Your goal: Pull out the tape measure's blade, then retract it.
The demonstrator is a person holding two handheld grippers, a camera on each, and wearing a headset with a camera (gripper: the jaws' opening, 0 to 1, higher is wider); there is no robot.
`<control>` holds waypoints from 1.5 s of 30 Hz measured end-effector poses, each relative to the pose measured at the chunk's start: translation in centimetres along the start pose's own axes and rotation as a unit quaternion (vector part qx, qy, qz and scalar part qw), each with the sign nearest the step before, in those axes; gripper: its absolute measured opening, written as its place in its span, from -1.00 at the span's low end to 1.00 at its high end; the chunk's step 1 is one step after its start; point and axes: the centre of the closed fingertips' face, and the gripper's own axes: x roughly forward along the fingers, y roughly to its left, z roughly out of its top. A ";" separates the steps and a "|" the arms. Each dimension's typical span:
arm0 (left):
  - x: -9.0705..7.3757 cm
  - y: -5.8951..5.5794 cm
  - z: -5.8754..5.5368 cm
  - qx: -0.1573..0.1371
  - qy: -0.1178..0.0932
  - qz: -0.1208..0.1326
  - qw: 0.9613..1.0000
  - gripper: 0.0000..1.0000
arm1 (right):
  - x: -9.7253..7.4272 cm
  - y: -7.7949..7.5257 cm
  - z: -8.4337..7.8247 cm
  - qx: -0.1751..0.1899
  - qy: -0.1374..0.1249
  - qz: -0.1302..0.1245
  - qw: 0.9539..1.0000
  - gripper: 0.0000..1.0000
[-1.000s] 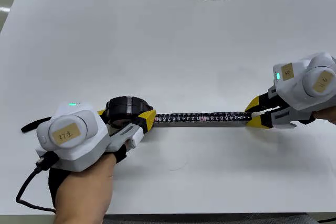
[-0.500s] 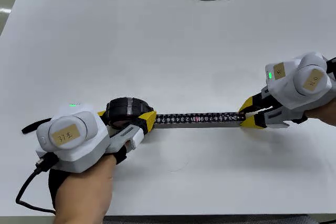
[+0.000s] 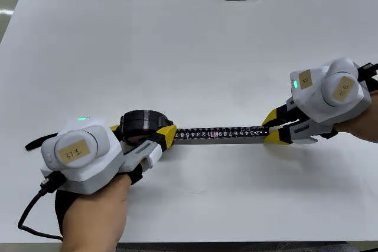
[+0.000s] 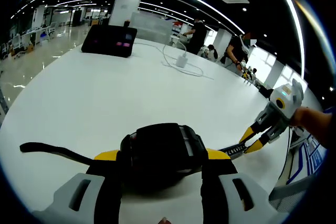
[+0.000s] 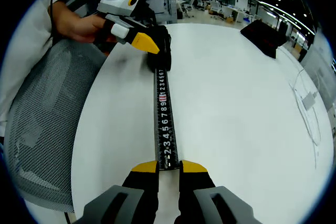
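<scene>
White table carries the black tape measure at 9 o'clock, clamped in the left tool. Its blade runs straight toward 3 o'clock to the right tool, whose narrow jaws seemingly pinch the tip. Retracting means travelling toward 9 o'clock.

left gripper, right gripper: rounded white housings, black jaws, yellow tips, green LED each, tan handwritten labels. Black cable loops off left unit, near-left. Person wears white top.
</scene>
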 end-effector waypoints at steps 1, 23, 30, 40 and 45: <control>0.0 0.0 0.0 0.000 0.000 0.000 1.000 0.12 | 0.0 0.0 0.0 0.000 0.000 0.000 1.000 -0.80; 0.0 0.1 0.1 -0.005 -0.001 -0.005 1.000 0.12 | 1.0 0.1 1.8 -0.001 -0.011 0.007 1.000 -0.79; -0.1 0.1 0.1 -0.006 0.000 -0.005 1.000 0.12 | 1.5 0.0 2.5 -0.004 -0.014 0.010 1.000 -0.79; -0.1 0.1 0.1 -0.009 0.000 -0.007 1.000 0.12 | 2.0 -0.1 3.3 -0.009 -0.016 0.015 1.000 -0.79; -0.1 0.1 0.1 -0.010 0.000 -0.007 1.000 0.12 | 2.3 -0.1 3.7 -0.010 -0.018 0.018 1.000 -0.79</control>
